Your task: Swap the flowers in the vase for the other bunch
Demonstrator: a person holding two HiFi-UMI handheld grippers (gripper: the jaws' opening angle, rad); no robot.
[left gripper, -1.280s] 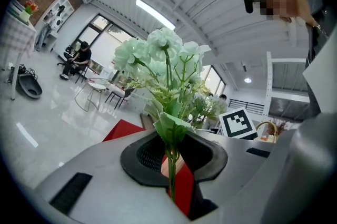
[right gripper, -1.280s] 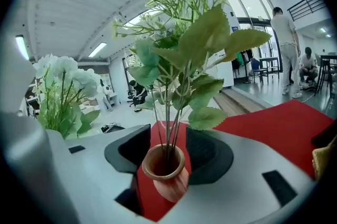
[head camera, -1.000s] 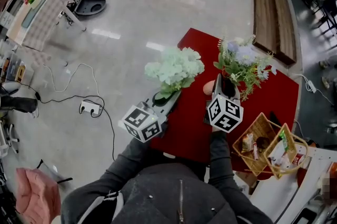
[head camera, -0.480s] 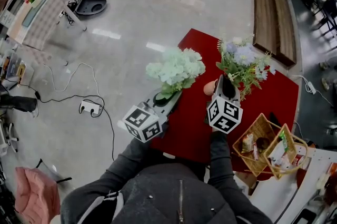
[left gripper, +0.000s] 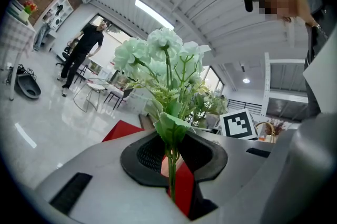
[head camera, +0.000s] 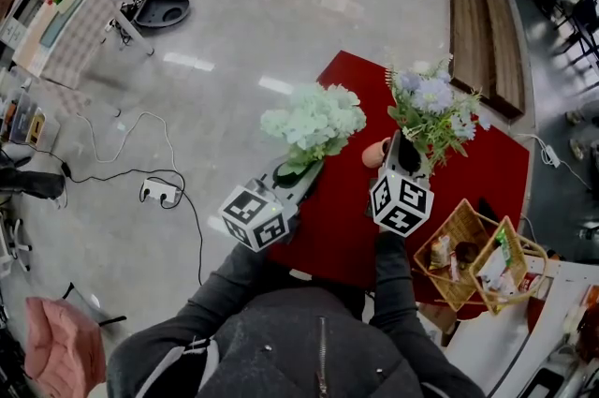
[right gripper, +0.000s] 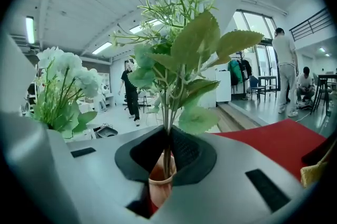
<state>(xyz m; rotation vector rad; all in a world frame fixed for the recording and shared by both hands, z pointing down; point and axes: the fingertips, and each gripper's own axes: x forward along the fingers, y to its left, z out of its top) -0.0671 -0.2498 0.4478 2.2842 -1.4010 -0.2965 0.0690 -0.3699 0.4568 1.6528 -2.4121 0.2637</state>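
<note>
A pale green-white flower bunch (head camera: 314, 120) stands upright in my left gripper (head camera: 298, 171), held above the table's left edge. In the left gripper view its thin stems (left gripper: 171, 165) are pinched between the dark pads. A blue and purple bunch (head camera: 432, 110) rises from a small pinkish vase (head camera: 377, 153) on the red table (head camera: 328, 228). My right gripper (head camera: 402, 151) is at that bunch just above the vase mouth. Its jaws are closing, and in the right gripper view the pads (right gripper: 181, 152) press the stems (right gripper: 167, 152) over the vase (right gripper: 160, 186).
Two wicker baskets (head camera: 473, 260) with small items stand at the table's right front. A wooden bench (head camera: 487, 22) lies beyond the table. On the floor to the left are a power strip and cables (head camera: 159, 192). A person (left gripper: 81, 54) walks in the background.
The right gripper has edged slightly further onto the blue bunch's stems. The left gripper and its bunch have stayed put. A person's legs have come into view at the top.
</note>
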